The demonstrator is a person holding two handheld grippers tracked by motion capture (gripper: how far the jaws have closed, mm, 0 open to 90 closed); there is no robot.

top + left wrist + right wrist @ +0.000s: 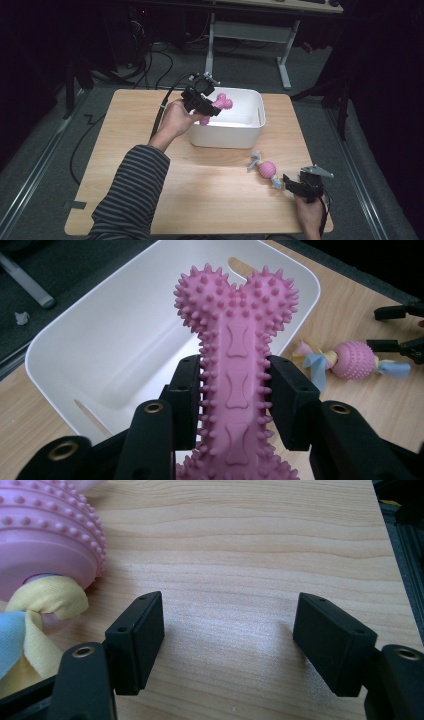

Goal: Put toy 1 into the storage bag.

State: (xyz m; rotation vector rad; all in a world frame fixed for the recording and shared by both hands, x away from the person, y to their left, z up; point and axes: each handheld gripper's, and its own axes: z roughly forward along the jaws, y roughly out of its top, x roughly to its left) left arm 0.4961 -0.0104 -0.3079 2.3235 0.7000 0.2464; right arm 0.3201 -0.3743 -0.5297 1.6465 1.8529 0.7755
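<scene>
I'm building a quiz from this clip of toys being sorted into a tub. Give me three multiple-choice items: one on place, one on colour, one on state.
1. Where is the bone toy?
A. over the white tub
B. on the floor
C. beside the right gripper

2. What colour is the ball of the rope toy?
A. green
B. pink
C. black

3. How is the left gripper?
A. open, nothing between
B. shut on the bone toy
C. shut on the tub rim

Answers: 1 A, the tub lies beneath it; 2 B, pink with nubs; 3 B, both pads press its shaft.
</scene>
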